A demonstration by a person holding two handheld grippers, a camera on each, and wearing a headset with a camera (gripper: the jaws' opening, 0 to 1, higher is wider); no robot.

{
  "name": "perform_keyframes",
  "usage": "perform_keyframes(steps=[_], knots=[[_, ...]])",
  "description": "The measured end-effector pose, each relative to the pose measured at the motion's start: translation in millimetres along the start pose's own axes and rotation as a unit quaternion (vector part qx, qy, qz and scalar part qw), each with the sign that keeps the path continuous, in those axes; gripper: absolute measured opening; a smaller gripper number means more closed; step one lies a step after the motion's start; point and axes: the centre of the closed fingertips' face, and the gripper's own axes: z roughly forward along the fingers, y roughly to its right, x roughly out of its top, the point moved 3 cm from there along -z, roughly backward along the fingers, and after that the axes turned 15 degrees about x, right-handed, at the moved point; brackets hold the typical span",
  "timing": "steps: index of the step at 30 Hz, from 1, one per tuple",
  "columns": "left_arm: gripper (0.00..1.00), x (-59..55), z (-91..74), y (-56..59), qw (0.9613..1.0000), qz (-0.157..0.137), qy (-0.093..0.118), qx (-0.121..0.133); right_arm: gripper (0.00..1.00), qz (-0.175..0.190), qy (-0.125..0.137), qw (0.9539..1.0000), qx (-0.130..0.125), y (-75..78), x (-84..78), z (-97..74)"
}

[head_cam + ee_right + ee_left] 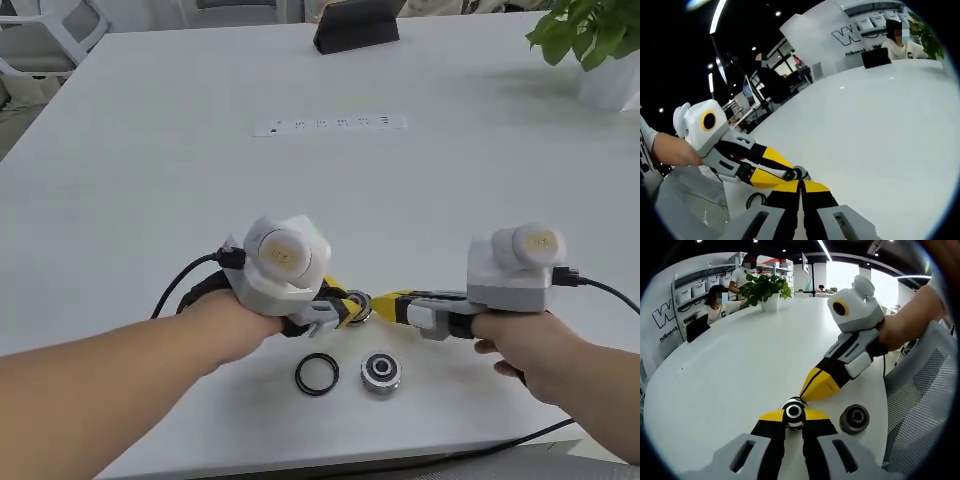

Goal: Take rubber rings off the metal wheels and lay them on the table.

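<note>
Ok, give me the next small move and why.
Probably draw the right tool away from the wheel to start peeling. The left tool clamps that wheel, the right tool's shut tips meet its rim, and one loose ring and a bare wheel lie on the table.

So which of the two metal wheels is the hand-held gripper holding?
The small metal wheel clamped in the left hand-held gripper; the other metal wheel lies loose on the white table.
</note>
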Motion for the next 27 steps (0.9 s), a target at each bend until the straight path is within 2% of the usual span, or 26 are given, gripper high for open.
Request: perform_keyframes(steps=[27], knots=[[0.06,0.3,-0.2,0.4,1.0000,-0.001,-0.004,0.006,0.00,-0.038,-0.014,0.9991,0.011,-8.4,1.9,6.8]])
